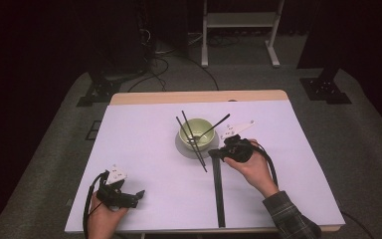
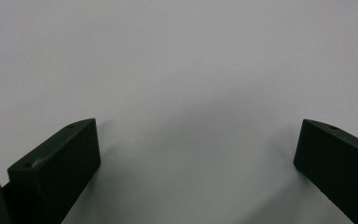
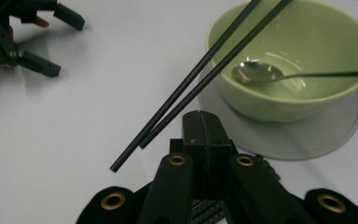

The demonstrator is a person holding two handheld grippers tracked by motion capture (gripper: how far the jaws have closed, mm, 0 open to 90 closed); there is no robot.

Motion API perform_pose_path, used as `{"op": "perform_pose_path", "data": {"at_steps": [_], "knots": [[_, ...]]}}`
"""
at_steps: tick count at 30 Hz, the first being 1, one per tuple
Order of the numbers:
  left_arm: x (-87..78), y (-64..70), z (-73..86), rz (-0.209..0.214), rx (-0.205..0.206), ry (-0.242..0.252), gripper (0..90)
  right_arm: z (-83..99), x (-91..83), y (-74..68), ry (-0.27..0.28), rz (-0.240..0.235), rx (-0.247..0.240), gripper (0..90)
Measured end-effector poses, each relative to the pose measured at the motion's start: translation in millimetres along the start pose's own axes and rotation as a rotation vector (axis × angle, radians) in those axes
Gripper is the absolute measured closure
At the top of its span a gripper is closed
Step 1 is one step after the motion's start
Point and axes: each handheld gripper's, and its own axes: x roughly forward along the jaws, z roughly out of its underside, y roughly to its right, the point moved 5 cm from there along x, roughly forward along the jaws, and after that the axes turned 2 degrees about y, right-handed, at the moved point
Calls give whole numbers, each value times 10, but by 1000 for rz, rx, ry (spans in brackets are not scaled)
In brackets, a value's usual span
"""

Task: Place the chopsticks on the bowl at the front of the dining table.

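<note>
A bench point(image 1: 144, 149) covered by a pale lilac-white sheet is seen from above, with a strip of bare wood left showing along its far edge. Grey carpet point(image 1: 368, 139) surrounds it, and the room beyond is dark; black cables point(image 1: 159, 67) are strewn on the floor behind, next to the legs of a white stand point(image 1: 238, 30) and black stand bases point(image 1: 326, 89). Near the bench's middle, a light green bowl point(image 1: 197, 131) is set on a grey saucer point(image 1: 184, 148). A pair of black chopsticks point(image 1: 191, 139) is laid across the bowl's rim, its near ends reaching past the saucer. A spoon point(image 3: 261, 72) is rested inside the bowl, its dark handle sticking out over the rim. The right hand-held gripper point(image 1: 218, 153) is held just beside the saucer; its jaws are seen pressed together with nothing between them, next to the chopstick ends. A long black strip point(image 1: 219, 189) is laid on the sheet below it, running to the near edge. The left hand-held gripper point(image 1: 138, 194) is held at the near left corner, well apart from the bowl, its jaws spread wide over bare sheet and gripping nothing.
</note>
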Motion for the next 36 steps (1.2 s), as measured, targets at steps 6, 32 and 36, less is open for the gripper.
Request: {"op": "perform_pose_path", "data": {"at_steps": [6,32,36], "knots": [[-1,-1,1,1,2,-2,0,-171,-10,93,32,22,13,847],[-2,0,2,3,1,-3,0,-818,609,497,0,120,58,554],[-3,0,2,3,0,-4,0,-906,754,544,-4,128,76,508]]}}
